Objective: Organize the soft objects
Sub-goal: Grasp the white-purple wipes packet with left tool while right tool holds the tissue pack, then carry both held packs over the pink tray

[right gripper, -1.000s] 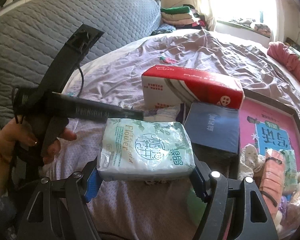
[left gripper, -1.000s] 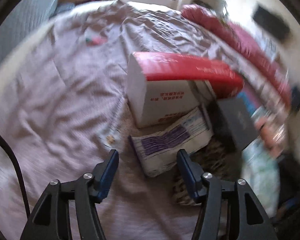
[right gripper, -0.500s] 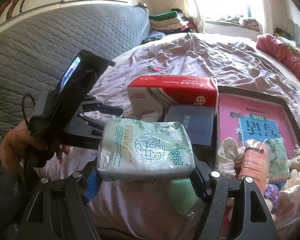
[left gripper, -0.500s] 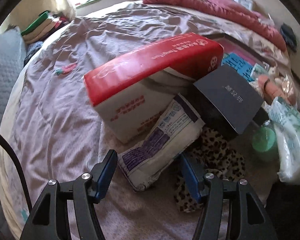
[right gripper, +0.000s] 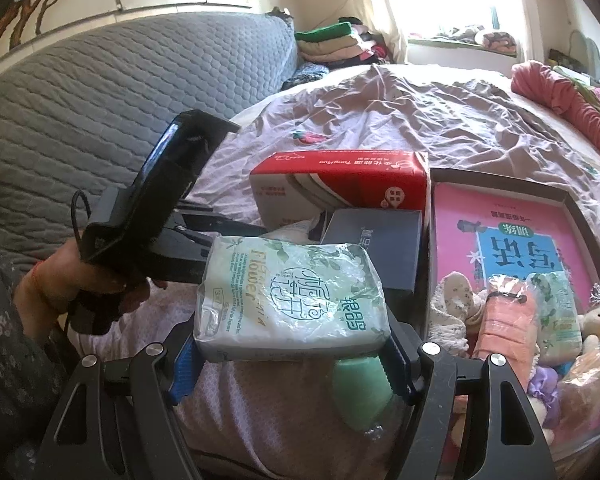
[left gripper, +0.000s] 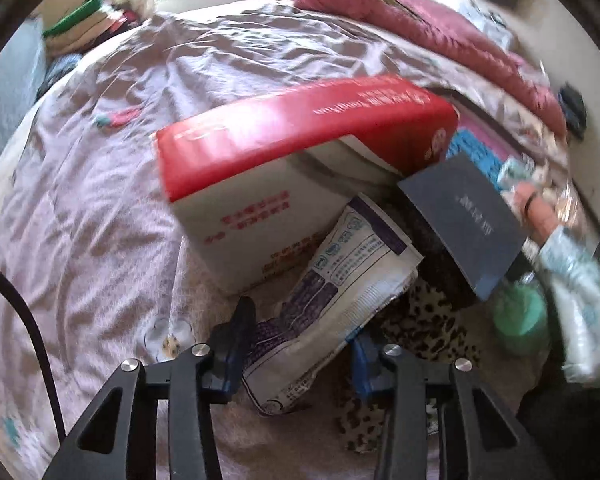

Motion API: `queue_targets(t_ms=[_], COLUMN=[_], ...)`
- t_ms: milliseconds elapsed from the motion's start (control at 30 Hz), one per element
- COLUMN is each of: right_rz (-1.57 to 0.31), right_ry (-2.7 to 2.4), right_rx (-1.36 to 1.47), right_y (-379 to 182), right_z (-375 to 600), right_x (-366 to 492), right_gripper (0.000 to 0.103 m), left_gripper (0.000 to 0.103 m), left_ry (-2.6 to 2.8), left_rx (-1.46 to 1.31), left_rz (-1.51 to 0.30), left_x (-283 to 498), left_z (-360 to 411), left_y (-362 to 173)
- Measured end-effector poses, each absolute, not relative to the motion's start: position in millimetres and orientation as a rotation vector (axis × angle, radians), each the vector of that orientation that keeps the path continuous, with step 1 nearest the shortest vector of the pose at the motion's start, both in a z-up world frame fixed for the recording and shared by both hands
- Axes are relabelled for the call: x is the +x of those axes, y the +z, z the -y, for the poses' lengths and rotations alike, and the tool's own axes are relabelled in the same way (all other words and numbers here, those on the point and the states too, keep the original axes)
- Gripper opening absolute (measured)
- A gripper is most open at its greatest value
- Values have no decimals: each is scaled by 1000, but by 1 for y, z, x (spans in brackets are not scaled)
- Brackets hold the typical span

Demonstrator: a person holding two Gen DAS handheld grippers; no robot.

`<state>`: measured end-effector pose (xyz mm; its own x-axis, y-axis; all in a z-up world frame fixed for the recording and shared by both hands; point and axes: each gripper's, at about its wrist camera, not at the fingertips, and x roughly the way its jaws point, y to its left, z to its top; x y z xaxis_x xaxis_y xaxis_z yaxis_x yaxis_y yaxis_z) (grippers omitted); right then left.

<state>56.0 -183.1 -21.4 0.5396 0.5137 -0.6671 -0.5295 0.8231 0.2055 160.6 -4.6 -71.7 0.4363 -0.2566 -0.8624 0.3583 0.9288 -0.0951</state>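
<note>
My right gripper (right gripper: 290, 354) is shut on a white and green tissue pack (right gripper: 290, 300), held above the bed. That pack also shows at the right edge of the left wrist view (left gripper: 580, 312). My left gripper (left gripper: 300, 340) is open with its fingers either side of a white and purple soft pack (left gripper: 340, 292) that leans on a red and white tissue box (left gripper: 292, 160). A dark framed tray (right gripper: 572, 208) at the right holds a pink book (right gripper: 500, 240) and several soft toys (right gripper: 504, 328). The left gripper's body shows in the right wrist view (right gripper: 160, 216).
A dark blue box (left gripper: 468, 224) rests beside the red box. A leopard-print cloth (left gripper: 420, 328) and a green bottle (left gripper: 520, 324) lie under the packs. The mauve sheet (left gripper: 100, 220) spreads left. A grey padded headboard (right gripper: 100, 100) and folded clothes (right gripper: 336, 44) lie beyond.
My left gripper has moved in so its fingers now straddle the near end of the white and purple pack. My right gripper has lifted a little, still holding the tissue pack.
</note>
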Motion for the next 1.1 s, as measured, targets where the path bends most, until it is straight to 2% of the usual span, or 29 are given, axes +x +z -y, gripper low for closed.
queue_targets(t_ms=[167,433,533,1100], right_rz=[-775,-745,-734,-660], right_ry=[619,607,601,543], right_rx=[-14,-12,-14,35], right_y=[-18,-10,-6,19], right_z=[184,186,187,218], right_x=[55,52,51,46], right_gripper=[76,76,76,76], left_gripper=[33,30,22,21], left_ry=[-339,-260,-238,-256], left_rx=[50,-18,-19,19], left_rz=[-1055,-1048,-1042,-954], left_x=[150,130,121,89], left_z=[3,-3,2,52], left_y=[-65,-48,-40,11])
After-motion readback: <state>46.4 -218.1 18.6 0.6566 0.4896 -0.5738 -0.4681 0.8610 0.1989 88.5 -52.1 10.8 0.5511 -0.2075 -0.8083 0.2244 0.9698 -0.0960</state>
